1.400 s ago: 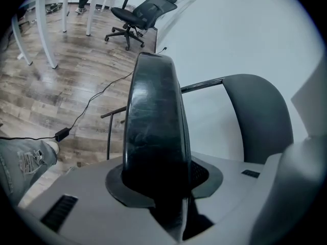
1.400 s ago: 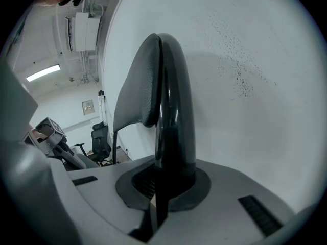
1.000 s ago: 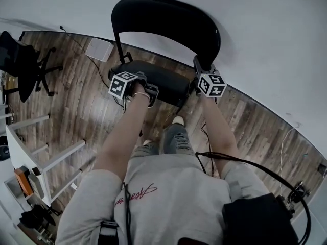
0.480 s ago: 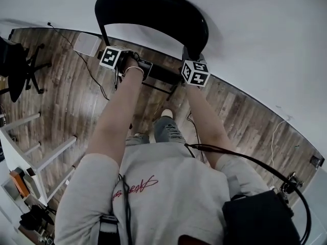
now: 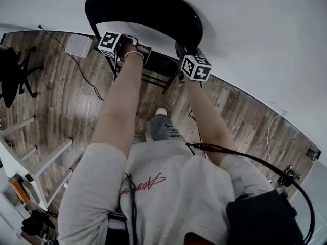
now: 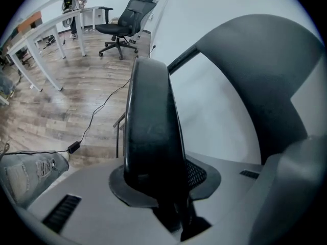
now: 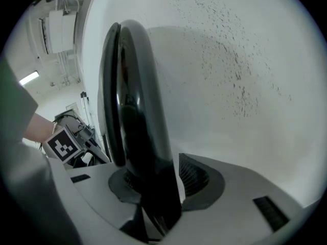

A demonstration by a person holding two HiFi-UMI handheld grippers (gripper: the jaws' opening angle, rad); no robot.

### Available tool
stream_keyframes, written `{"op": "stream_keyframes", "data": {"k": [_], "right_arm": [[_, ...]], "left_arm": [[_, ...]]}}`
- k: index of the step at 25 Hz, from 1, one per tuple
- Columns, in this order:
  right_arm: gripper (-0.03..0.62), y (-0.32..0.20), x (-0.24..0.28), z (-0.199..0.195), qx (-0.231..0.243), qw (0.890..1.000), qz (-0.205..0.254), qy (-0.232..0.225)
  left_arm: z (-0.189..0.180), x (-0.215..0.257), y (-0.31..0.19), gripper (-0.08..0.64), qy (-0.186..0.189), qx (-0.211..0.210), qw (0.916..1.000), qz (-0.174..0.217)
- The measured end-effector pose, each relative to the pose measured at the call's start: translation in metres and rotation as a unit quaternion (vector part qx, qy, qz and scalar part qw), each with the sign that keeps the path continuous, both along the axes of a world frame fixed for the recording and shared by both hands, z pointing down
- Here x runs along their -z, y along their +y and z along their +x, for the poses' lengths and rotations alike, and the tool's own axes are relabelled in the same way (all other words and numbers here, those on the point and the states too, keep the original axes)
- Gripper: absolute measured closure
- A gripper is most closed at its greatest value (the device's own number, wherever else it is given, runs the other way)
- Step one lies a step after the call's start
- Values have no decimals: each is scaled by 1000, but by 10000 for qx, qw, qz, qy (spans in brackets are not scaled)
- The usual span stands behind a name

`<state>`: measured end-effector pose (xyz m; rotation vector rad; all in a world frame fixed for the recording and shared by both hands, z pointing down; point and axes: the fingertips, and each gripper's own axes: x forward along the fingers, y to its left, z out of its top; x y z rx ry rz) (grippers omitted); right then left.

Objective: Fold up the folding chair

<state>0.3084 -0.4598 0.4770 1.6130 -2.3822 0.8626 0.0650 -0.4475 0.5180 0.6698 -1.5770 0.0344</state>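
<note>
The black folding chair stands against the white wall, its curved backrest [image 5: 143,9] at the top of the head view. The padded seat [image 5: 159,64] is tipped up close to the backrest. My left gripper [image 5: 142,54] holds the seat's front edge [image 6: 150,131]; its jaws are closing and the pads press on the padding either side [image 6: 163,172]. My right gripper [image 5: 180,49] sits at the backrest's right side. Its jaws are opening, with the glossy backrest edge [image 7: 140,116] between them [image 7: 163,180]. The left gripper's marker cube [image 7: 62,143] shows beyond.
A black office chair [image 6: 122,22] and white tables [image 6: 46,34] stand on the wood floor to the left. A cable [image 6: 97,116] trails across the floor, near a white box [image 5: 78,45]. The person's shoe [image 5: 161,112] is just before the chair.
The seat has swung from flat up toward the backrest, and my left gripper has gone up and away with it. The right gripper shifted slightly along the backrest side.
</note>
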Motion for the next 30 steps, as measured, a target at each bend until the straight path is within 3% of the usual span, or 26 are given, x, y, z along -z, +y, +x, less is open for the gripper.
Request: {"op": "stream_keyframes", "data": {"k": [4, 8, 14, 16, 17, 19, 21, 25, 30], "right_arm": [[433, -1, 8, -1, 81, 9995, -211, 215], [387, 2, 13, -7, 123, 9994, -140, 276], [383, 11, 20, 0, 118, 9986, -129, 505], [380, 19, 17, 0, 248, 9972, -174, 677], [377, 24, 16, 0, 312, 9966, -197, 730], [361, 35, 16, 0, 373, 9964, -166, 739], [353, 40, 19, 3, 373, 9965, -134, 734], [353, 36, 37, 26, 156, 9948, 66, 1000], [353, 70, 57, 31, -17, 9927, 125, 1197]], "left_arm": [[6, 2, -8, 422, -10, -21, 9999, -152], [10, -2, -18, 422, -34, -27, 9996, -277], [11, -3, -23, 420, -9, -9, 9993, -379], [15, -4, -27, 419, 5, -235, 9995, -230], [18, -5, -30, 388, -20, -547, 9985, -99], [25, -2, -31, 319, -26, -1356, 9906, 188], [29, 4, -30, 263, 237, -1969, 9791, 451], [8, 25, -38, 249, 668, -2531, 9602, 975], [-26, 52, 4, 249, 440, -3229, 9330, 1529]]}}
